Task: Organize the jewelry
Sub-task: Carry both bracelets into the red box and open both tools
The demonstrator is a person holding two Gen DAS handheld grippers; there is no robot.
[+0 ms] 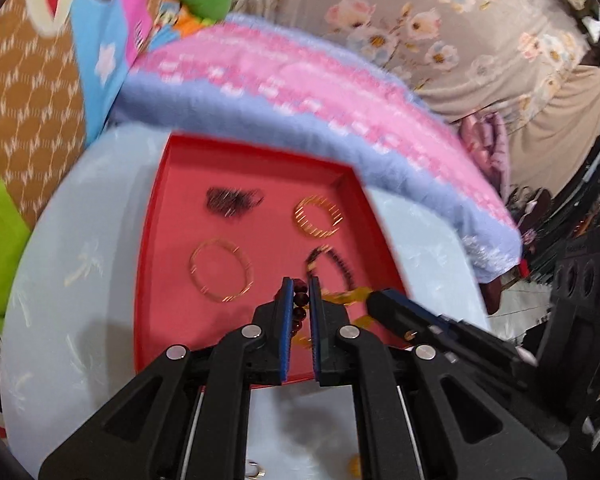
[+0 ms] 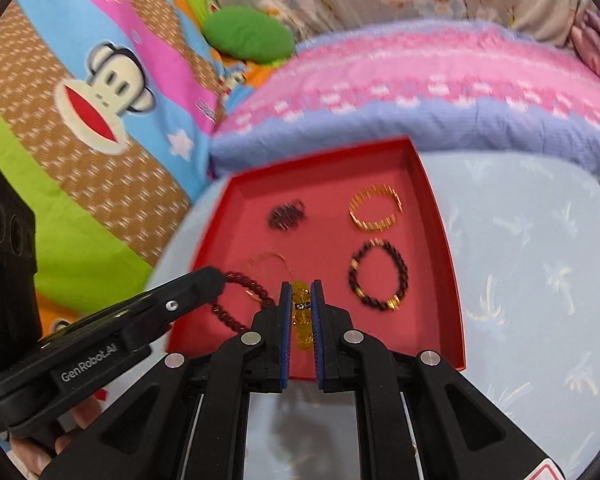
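Observation:
A red tray (image 1: 156, 240) (image 2: 452, 280) lies on a pale blue surface. In it are a dark beaded cluster (image 1: 232, 200) (image 2: 286, 214), a gold link bracelet (image 1: 318, 216) (image 2: 376, 208), a thin gold bangle (image 1: 220, 270) (image 2: 270, 260) and a dark bracelet with gold beads (image 1: 332, 264) (image 2: 378, 274). My left gripper (image 1: 300, 288) is shut on a dark red bead bracelet (image 1: 300, 304) (image 2: 240, 296) over the tray's near edge. My right gripper (image 2: 300, 292) is shut on a yellow bead bracelet (image 2: 302, 312) (image 1: 348, 296) beside it.
A pink and lilac folded blanket (image 1: 300, 92) (image 2: 420, 88) lies just behind the tray. A cartoon monkey bedsheet (image 2: 100, 92) spreads at the left, a floral fabric (image 1: 460, 20) at the back. Small gold pieces (image 1: 256, 470) lie on the pale blue surface (image 1: 80, 280) near me.

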